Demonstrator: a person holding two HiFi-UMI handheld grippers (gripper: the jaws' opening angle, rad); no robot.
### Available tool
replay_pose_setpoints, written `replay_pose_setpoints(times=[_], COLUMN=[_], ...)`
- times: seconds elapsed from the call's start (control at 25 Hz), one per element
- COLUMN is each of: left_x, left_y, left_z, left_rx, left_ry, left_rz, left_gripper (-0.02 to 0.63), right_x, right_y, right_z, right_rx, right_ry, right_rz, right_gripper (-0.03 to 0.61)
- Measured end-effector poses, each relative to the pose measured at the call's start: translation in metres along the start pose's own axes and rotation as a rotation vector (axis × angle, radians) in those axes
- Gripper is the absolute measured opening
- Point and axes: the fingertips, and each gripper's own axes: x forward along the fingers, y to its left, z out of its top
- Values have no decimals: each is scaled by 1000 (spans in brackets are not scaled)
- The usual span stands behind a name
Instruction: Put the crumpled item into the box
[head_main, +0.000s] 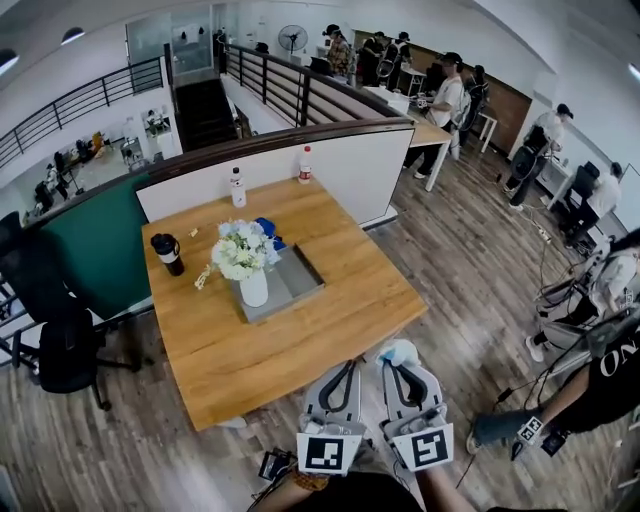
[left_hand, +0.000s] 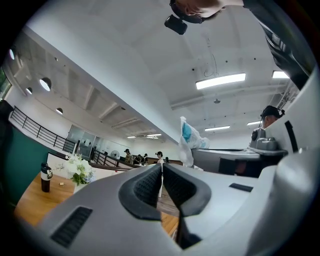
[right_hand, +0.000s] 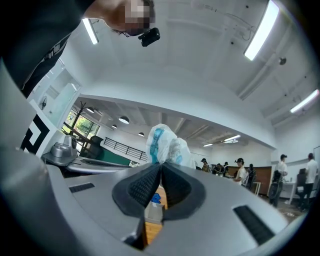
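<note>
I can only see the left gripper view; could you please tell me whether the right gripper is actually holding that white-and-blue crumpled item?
Observer: Yes. In the right gripper view, the right gripper is shut on the crumpled item, which sticks out past its tips.
Operator: Thank you. Where is the box?
Observer: The head view shows the box mid-table, with a vase of flowers standing in it.
Operator: Is the item over the table yet?
Observer: Not yet. In the head view it is just off the table's near edge, over the floor.
</note>
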Motion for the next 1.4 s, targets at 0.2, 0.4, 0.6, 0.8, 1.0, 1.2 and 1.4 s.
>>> replay_pose_setpoints(times=[0.2,0.4,0.6,0.8,1.0,1.2,1.4], left_x=[-6,-8,-5,18,52,91,123], left_y=[14,40,73,94,101,102,104], left_z=[-4,-11,-18,-23,-30,-37,-39], left_rx=[30,78,110,130,157,153,164], left_ry=[20,47,82,87,95,103,108], left_rz=[51,139,247,311,331,354,389], left_gripper=[26,26,26,26,26,26,26], right_x=[13,46,92,124,152,179,207], right_y=[6,13,11,5,-16,-46,-72], right_z=[-16,-39,-41,-62,-74,-89,-96], right_rx=[30,84,114,148,161,172,182], right_ry=[29,28,-45,-22,-19,-11,-31], right_rz=[47,132,185,252,291,311,337], right_gripper=[17,17,17,17,17,17,17])
